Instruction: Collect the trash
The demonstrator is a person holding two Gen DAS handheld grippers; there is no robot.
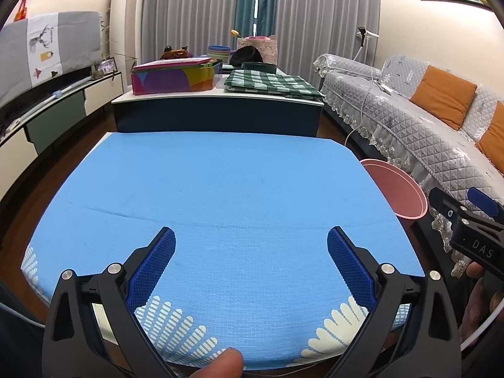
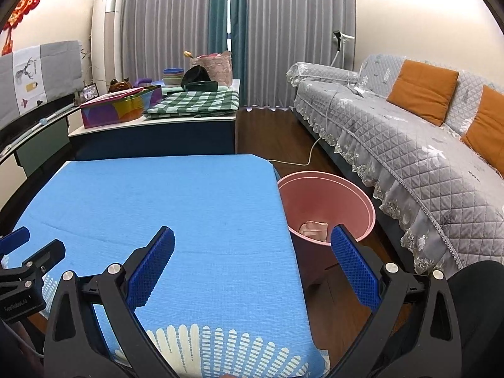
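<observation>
Over a table draped in a blue cloth (image 1: 220,195), two handheld grippers are hovering side by side. From its own wrist camera, the left gripper (image 1: 251,249) is sitting above the near middle of the cloth with its jaws spread wide apart, holding nothing; blue textured pads (image 1: 151,271) are lining its black fingers. A thumb tip (image 1: 225,360) is showing at the near edge of that view. White fan-shaped patterns are decorating the near corners of the cloth.

At the right side of the table, the right gripper (image 2: 252,249) is also standing wide open and gripping nothing, its left finger over the cloth and its right finger out past the table's right edge. Just beyond that edge, a pink bin (image 2: 362,201) is standing on the dark wooden floor, touching or nearly touching the table corner. Inside the bin, a crumpled pale pink piece of trash (image 2: 310,230) is lying at the bottom. No other trash is showing on the cloth.

Farther back, a low white-topped cabinet (image 2: 151,126) is carrying a colourful tin box (image 2: 116,110), a folded green checked cloth (image 2: 195,102) and stacked bowls. Along the right, a sofa with a grey quilted cover (image 2: 393,145) is holding orange cushions (image 2: 422,89). Grey curtains are hanging across the far wall.
</observation>
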